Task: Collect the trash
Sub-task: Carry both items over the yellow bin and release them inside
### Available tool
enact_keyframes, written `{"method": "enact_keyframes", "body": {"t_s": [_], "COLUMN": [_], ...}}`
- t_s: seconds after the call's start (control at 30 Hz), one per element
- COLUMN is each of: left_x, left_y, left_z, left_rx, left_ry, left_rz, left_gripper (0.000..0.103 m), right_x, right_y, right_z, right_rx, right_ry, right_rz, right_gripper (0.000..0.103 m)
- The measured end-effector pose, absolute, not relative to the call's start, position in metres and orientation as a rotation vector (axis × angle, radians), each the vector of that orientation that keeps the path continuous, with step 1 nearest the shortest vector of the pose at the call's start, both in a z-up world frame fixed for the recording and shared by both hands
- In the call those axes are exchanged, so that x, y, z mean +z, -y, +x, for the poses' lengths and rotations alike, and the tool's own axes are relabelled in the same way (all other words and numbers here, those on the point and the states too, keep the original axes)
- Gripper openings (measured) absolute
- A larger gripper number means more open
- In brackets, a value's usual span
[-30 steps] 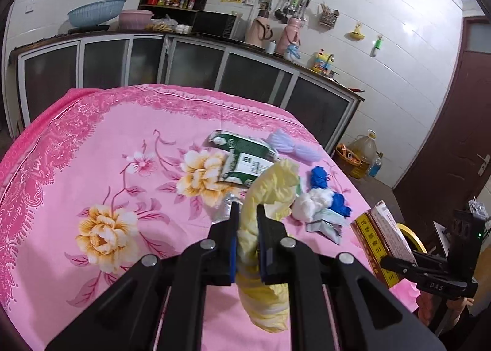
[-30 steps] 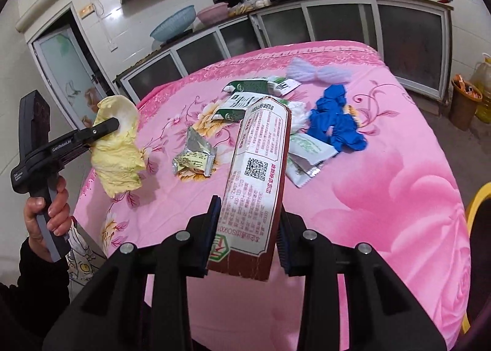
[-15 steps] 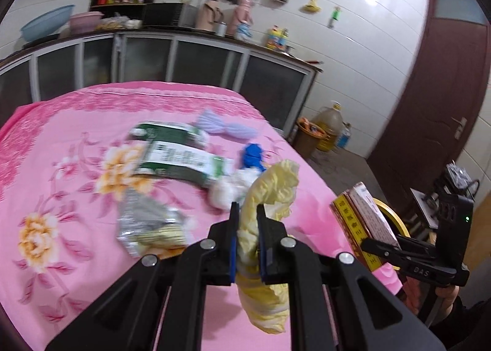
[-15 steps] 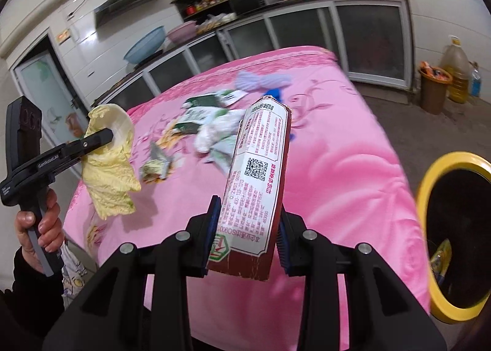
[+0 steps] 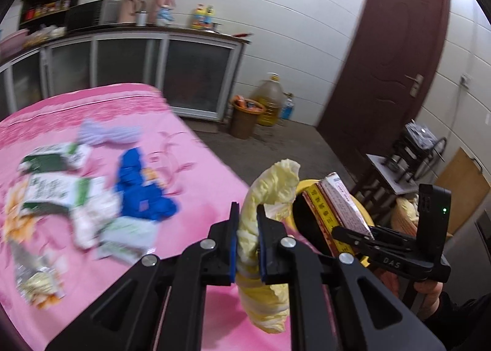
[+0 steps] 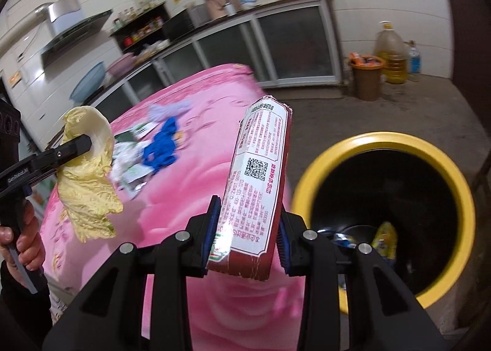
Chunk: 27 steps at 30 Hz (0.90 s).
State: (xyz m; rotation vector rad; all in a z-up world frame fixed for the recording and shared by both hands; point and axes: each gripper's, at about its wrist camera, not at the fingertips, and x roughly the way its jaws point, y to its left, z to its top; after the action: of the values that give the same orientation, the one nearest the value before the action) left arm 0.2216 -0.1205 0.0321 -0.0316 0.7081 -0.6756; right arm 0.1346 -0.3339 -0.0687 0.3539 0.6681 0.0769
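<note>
My left gripper (image 5: 247, 222) is shut on a limp yellow cabbage leaf (image 5: 267, 191), held in the air off the table's right edge; it also shows in the right wrist view (image 6: 86, 176). My right gripper (image 6: 248, 222) is shut on a red and white carton (image 6: 257, 179), seen too in the left wrist view (image 5: 334, 212). A yellow-rimmed black bin (image 6: 396, 212) stands on the floor just right of the carton, with some trash inside. More trash lies on the pink floral table (image 5: 199, 173): blue gloves (image 5: 138, 188), green-white wrappers (image 5: 52, 185), a foil packet (image 5: 33, 274).
A brown bucket (image 6: 366, 76) and an oil jug (image 6: 392, 56) stand by the glass-fronted counter (image 6: 276, 40). A dark red door (image 5: 389, 53) is on the right, with a small stand and clutter (image 5: 405, 154) near it.
Both grippers have swung right, away from the table's middle towards the yellow bin, which now fills the right of the right wrist view. Both still hold their items.
</note>
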Motion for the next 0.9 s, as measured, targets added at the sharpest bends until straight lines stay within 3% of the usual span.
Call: {"method": "enact_keyframes", "body": {"t_s": [0.4,0.9], "left_x": [0.022,-0.011], "left_y": [0.229,0.311], "left_z": [0.23,0.238], "left_rx": [-0.835,-0.903], "left_ry": [-0.743,-0.795], "left_rz": [0.018,0.068], "left_gripper": [0.009,0.009], "right_x": [-0.091,-0.127], "right_y": [0.404,0.451], "right_z": [0.121,0.112], "right_rx": [-0.082,-0.211], "right_ry": [-0.672,-0.729], "right_rz": [0.416,0.487], "right_gripper": [0.032,0.033]}}
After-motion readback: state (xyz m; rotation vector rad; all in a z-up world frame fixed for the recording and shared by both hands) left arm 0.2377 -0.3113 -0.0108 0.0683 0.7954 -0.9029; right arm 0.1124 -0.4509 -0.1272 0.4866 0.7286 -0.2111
